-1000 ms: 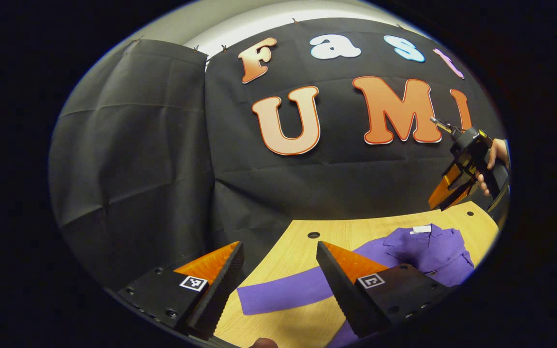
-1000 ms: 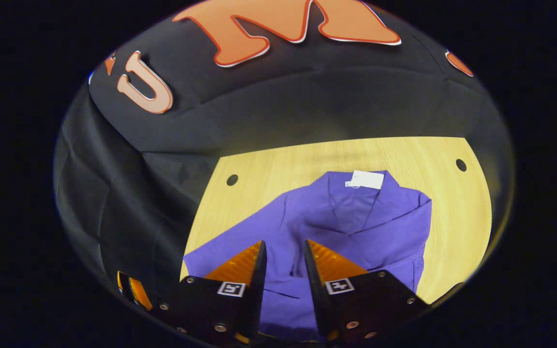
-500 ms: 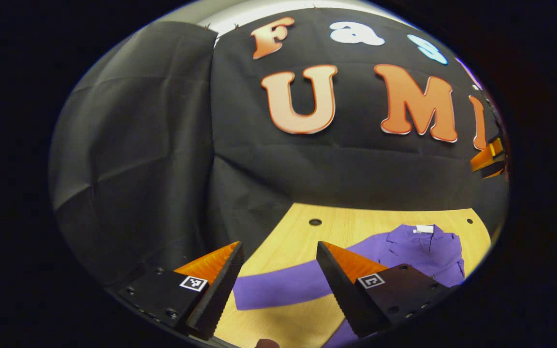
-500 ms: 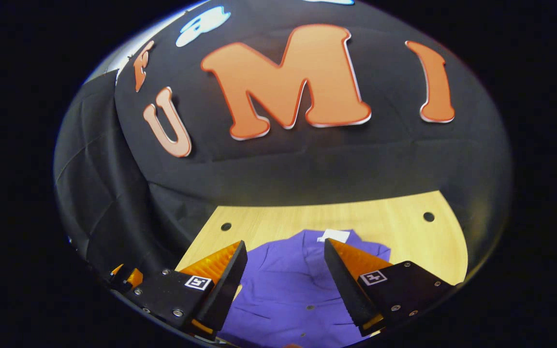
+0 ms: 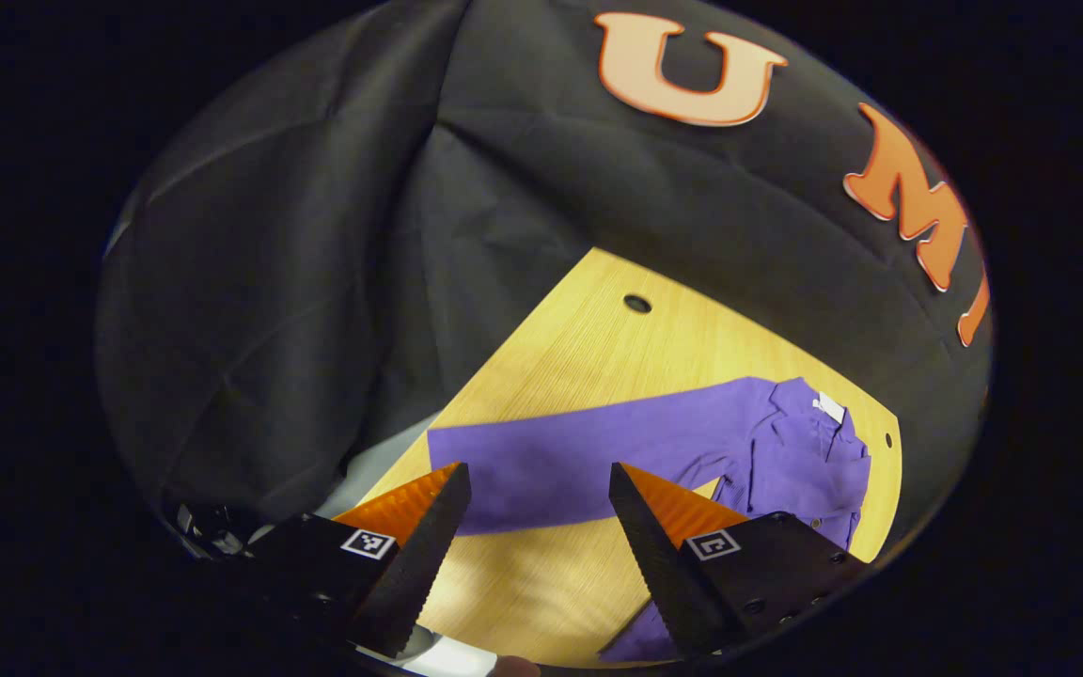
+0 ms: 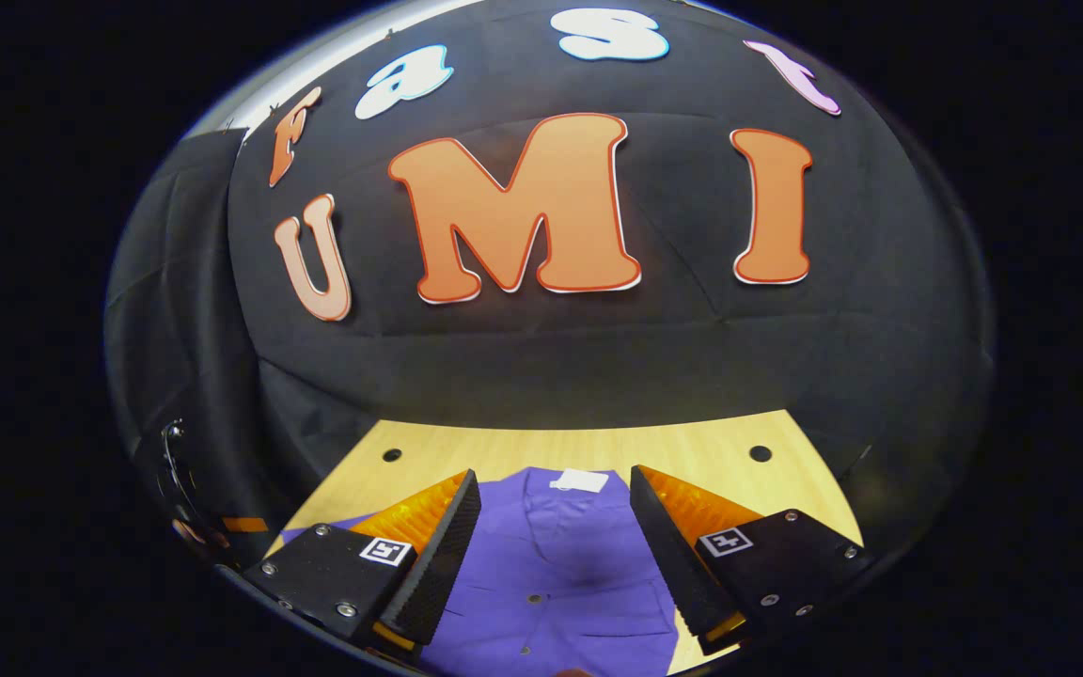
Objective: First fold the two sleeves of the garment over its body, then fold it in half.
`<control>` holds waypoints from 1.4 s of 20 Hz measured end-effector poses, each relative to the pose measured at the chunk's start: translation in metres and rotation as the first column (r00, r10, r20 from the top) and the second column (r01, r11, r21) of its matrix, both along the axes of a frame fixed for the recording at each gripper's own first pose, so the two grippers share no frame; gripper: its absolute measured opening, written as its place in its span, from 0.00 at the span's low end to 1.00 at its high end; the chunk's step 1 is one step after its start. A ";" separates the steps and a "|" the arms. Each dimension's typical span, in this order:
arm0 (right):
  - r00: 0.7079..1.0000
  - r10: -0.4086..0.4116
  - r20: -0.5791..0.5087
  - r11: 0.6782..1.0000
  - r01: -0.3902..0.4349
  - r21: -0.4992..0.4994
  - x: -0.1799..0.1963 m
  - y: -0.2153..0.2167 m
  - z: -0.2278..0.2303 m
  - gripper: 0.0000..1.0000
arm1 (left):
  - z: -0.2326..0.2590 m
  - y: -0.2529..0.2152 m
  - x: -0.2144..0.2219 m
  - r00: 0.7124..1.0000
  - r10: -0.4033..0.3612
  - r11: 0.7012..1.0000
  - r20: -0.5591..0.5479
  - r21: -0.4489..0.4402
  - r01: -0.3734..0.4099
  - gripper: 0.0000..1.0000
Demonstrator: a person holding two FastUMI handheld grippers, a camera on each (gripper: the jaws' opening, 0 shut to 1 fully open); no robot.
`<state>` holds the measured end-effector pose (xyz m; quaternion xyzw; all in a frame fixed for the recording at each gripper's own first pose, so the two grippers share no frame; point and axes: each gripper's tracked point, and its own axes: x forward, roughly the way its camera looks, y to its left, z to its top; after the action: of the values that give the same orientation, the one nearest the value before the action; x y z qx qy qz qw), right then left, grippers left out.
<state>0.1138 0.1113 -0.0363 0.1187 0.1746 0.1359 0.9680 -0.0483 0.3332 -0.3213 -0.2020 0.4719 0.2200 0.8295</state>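
The purple garment lies flat on the counter, one sleeve stretched away from its body; likely light and limp, it is best pinched at the cuff, just ahead of the gaping, empty left gripper, while the right gripper, also spread and empty, hovers above the garment.

Left gripper view: rides on the left gripper, looking steeply down and across the light wooden table from its left end; the purple button-up shirt lies off to the right, its outstretched sleeve nearer, just past the fingers.
Right gripper view: rides on the right gripper, low and near, facing level toward the black cloth booth wall, straight over the shirt's front.
Shared: the table, the shirt with its white collar tag, the wall.
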 end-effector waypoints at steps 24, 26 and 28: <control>0.983 -0.172 -0.067 0.983 0.166 -0.082 -0.075 -0.005 -0.038 0.95 | -0.154 0.024 -0.005 0.833 -0.020 0.978 -0.552 -0.186 -0.100 0.78; 0.982 -0.178 -0.060 0.981 0.172 -0.084 -0.073 -0.009 -0.037 0.95 | -0.156 0.020 -0.001 0.830 -0.034 0.977 -0.556 -0.193 -0.089 0.70; 0.982 -0.181 -0.058 0.982 0.177 -0.069 -0.073 -0.012 -0.036 0.95 | -0.157 0.014 0.007 0.834 -0.032 0.975 -0.551 -0.200 -0.095 0.54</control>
<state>0.0410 0.0988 -0.0722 0.1073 0.1983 0.0387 0.9735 -0.0413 0.3470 -0.4784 -0.2279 0.7086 0.2291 0.6273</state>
